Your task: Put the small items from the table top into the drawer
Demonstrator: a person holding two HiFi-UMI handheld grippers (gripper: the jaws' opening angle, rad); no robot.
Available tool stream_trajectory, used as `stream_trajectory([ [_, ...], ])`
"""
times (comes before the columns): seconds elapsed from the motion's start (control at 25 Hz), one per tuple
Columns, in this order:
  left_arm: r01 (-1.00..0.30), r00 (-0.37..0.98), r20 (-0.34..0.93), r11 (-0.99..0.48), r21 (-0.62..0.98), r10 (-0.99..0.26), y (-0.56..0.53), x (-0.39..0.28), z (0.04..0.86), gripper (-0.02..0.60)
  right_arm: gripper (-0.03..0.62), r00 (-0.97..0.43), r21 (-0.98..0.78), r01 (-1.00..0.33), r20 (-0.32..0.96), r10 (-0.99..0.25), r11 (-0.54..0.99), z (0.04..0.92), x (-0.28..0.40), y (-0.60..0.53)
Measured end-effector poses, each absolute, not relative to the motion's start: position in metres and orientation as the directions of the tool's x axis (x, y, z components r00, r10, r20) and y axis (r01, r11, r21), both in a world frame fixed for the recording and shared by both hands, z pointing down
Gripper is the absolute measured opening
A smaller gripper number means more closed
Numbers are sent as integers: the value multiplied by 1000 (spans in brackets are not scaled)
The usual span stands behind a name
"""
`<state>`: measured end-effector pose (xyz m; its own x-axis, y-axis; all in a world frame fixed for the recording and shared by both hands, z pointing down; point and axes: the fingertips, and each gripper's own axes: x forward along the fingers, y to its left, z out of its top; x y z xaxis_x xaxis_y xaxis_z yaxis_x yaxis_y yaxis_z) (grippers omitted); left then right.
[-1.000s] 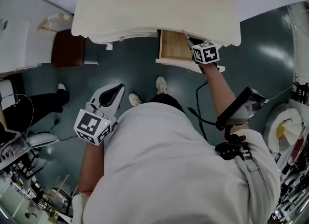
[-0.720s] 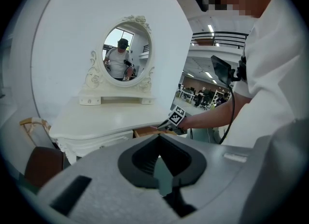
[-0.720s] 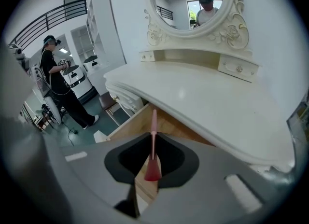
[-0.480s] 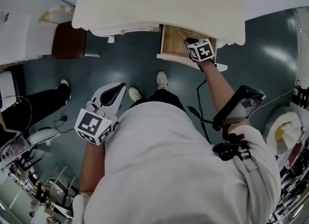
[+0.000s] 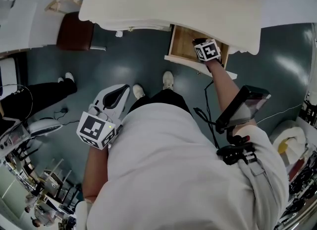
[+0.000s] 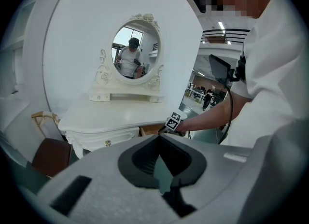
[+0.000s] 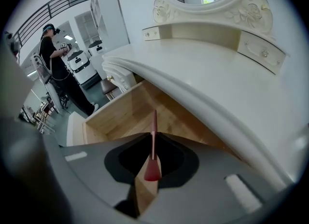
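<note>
Right gripper view: the right gripper (image 7: 153,135) is clamping a thin red stick (image 7: 154,120) over the wooden drawer (image 7: 126,114) ahead; lifting risks snagging the tabletop edge (image 7: 193,103) above.

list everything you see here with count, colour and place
cream dressing table: one, cream, before the person
oval mirror: one, cream carved frame, atop the table
wooden drawer: one, light wood, open under the table's right side
brown seat: one, dark brown, left of the table
thin red stick: one, red, over the drawer
bystander: one, black clothes, left of the table
left gripper: one, grey, jaws together, empty
right gripper: one, grey, jaws shut on the stick
</note>
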<state>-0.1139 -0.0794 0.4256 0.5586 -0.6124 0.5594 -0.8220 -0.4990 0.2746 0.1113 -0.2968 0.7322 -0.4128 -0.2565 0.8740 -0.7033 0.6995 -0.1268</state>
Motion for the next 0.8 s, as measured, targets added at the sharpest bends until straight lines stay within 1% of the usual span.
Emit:
stream_trajectory([
  [0.44, -840, 531, 598, -465, 279, -600, -102, -104, 436, 2, 44, -383, -128, -656, 906, -181, 744, 773, 114, -314],
  [0.8, -842, 528, 608, -461, 282, -593, -108, -105, 432, 3, 46, -377, -135, -626, 914, -147, 768, 778, 106, -310],
])
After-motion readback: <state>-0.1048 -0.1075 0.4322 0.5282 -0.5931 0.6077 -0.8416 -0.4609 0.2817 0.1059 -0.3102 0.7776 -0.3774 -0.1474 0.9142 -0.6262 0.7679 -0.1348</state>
